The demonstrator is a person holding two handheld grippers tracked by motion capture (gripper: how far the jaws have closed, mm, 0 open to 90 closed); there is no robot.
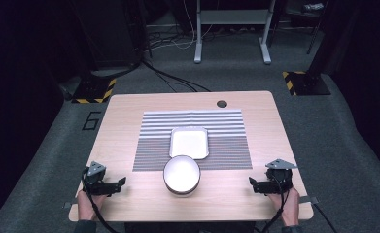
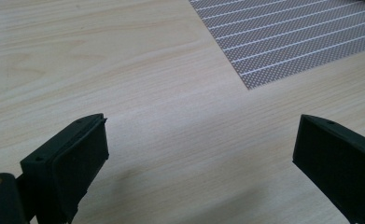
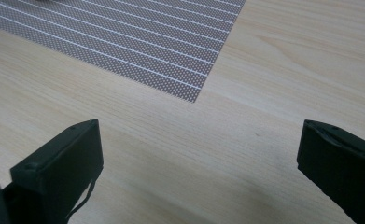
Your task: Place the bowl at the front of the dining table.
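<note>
Tray (image 1: 188, 142), white, rectangular with rounded corners: lies flat at the middle of the striped mat (image 1: 226, 145), long axis running away from the person toward the far edge of the table (image 1: 129, 107), short ends facing near and far. Bowl (image 1: 181, 174), white and round: sits upright just in front of the tray's near short end, rim overlapping or touching that end as seen from the high view; contact cannot be confirmed. Straddles the mat's near edge, partly on bare wood.

Mat: grey with pale stripes, wider-spaced on the far half, finer on the near half. Corners visible in the left gripper view (image 2: 287, 42) and the right gripper view (image 3: 138, 46). Cable hole (image 1: 221, 103) near the table's far edge, beyond the mat. Nothing between either gripper and the bowl except bare wood.

Left gripper (image 1: 121, 183): held low at the near left of the table, jaws pointing inward toward the bowl, spread wide, holding nothing (image 2: 199, 154). Well apart from the bowl. Left hand (image 1: 86, 204) behind it at the table edge.

Right gripper (image 1: 251, 183): at the near right, mirrored, jaws pointing inward, likewise spread wide and empty (image 3: 199, 154). Right hand (image 1: 289, 209) gripping from behind, cable trailing off the near edge.

Floor: grey carpet, cables, hazard-striped base plates (image 1: 94, 91), white desk frame (image 1: 231, 29) at the back.
</note>
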